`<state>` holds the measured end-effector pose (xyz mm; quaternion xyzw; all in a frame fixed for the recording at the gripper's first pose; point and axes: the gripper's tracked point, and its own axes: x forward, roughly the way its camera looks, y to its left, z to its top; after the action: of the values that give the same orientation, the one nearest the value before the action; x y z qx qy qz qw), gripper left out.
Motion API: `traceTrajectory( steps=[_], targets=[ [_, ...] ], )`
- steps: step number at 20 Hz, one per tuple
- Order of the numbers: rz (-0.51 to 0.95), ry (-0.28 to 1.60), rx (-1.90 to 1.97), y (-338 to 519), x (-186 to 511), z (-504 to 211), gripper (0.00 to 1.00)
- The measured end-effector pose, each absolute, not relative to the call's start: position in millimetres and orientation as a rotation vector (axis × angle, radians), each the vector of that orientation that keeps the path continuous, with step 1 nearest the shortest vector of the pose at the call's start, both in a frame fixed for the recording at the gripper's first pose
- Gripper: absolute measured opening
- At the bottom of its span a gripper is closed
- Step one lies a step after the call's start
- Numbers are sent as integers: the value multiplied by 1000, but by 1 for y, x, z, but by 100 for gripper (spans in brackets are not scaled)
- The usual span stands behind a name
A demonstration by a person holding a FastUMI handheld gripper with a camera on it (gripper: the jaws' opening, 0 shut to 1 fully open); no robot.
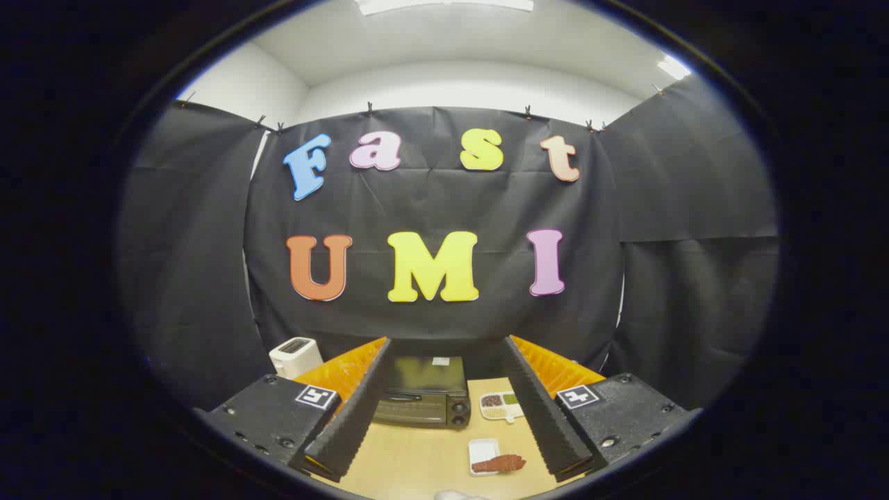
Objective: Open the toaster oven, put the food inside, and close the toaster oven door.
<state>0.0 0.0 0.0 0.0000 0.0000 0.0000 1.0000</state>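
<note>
The boxy black metal toaster oven (421,392) is sitting with its glass door closed toward the lower middle of the frame, between the two fingers and beyond them, on the pale wooden table (410,458). Its horizontal bar handle across the door top looks like the place to hook; the door is probably stiff on its hinge and the body heavy enough not to slide. Nearer, toward the lower right, a reddish-brown piece of food (501,463) is lying half on a small white rectangular tray (480,450); it looks light and likely soft, best pinched mid-length. The gripper (444,417) is hovering with its black ridged fingers spread wide, holding nothing. A white compartment dish (501,405) is resting just right of the oven, and a white toaster (294,355) is standing far left.
</note>
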Motion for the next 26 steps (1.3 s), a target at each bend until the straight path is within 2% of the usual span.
traceTrajectory(
  steps=[26],
  targets=[
    [32,8,-36,41,106,-49,100]
  ],
)
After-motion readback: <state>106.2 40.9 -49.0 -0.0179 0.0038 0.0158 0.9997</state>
